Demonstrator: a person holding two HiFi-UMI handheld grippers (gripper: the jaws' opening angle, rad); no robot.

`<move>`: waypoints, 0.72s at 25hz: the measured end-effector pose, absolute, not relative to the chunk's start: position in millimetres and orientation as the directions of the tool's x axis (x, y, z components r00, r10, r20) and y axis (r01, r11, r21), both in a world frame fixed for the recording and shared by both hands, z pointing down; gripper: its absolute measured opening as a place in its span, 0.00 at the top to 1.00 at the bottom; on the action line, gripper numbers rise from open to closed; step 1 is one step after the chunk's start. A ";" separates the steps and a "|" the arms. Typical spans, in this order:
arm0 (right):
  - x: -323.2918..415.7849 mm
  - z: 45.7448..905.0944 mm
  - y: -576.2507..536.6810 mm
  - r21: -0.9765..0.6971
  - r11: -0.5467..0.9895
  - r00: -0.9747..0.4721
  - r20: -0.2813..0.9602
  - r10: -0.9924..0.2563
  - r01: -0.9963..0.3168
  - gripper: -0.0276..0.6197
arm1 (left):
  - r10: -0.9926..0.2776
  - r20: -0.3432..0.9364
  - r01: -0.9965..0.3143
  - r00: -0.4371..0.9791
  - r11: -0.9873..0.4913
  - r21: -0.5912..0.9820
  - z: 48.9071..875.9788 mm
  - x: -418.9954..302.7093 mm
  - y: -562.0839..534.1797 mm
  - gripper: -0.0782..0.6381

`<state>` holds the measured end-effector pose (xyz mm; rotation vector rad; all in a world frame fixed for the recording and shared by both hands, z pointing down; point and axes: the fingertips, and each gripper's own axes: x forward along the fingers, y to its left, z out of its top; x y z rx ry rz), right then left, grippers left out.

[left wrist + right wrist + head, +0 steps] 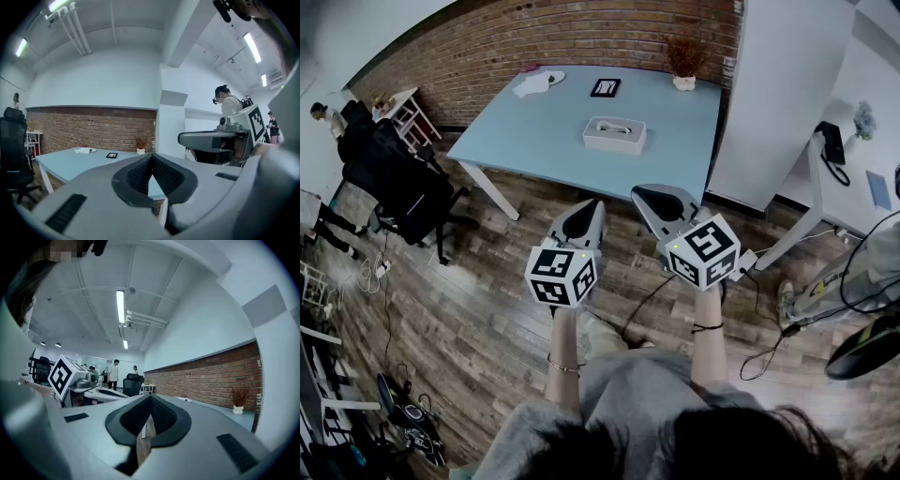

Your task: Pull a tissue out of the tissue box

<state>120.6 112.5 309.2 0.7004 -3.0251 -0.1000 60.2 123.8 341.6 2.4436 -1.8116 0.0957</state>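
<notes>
Sitting near the middle of the pale blue table [534,141], the tissue box [614,134] is well apart from the 2 grippers, which hang over the wooden floor [487,309] short of the table's near edge. The left gripper [589,211] and the right gripper [654,197] are each clenched, pads meeting at the tip with nothing between them, as both gripper views show. Beyond the box lie a white crumpled thing [539,82], a small black frame [605,87] and a potted dry plant [684,64]. 1 black office chair [403,192] stands left of the table and a white pillar [778,94] right of it. A cable [649,298] trails on the floor. In the gripper views the box cannot be made out, since the grey jaws cover the middle of the table. The person's head fills the head view's lower edge.
</notes>
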 end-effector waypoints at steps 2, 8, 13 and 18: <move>119.5 307.8 108.8 0.073 0.898 -0.900 0.018 -0.436 -0.434 0.96 | -0.951 0.105 -0.957 0.290 -0.288 0.038 339.2 59.9 120.8 0.89; 120.5 316.8 98.2 0.059 0.893 -0.893 0.033 -0.448 -0.446 0.96 | -0.949 0.118 -0.957 0.292 -0.289 0.041 345.4 58.6 112.2 0.89; 119.4 329.4 87.0 0.041 0.887 -0.885 0.063 -0.462 -0.460 0.96 | -0.943 0.146 -0.954 0.298 -0.290 0.070 357.4 55.2 98.4 0.89; 114.2 341.2 72.3 -0.003 0.879 -0.876 0.090 -0.474 -0.477 0.96 | -0.928 0.170 -0.943 0.331 -0.320 0.088 367.8 51.4 83.8 0.89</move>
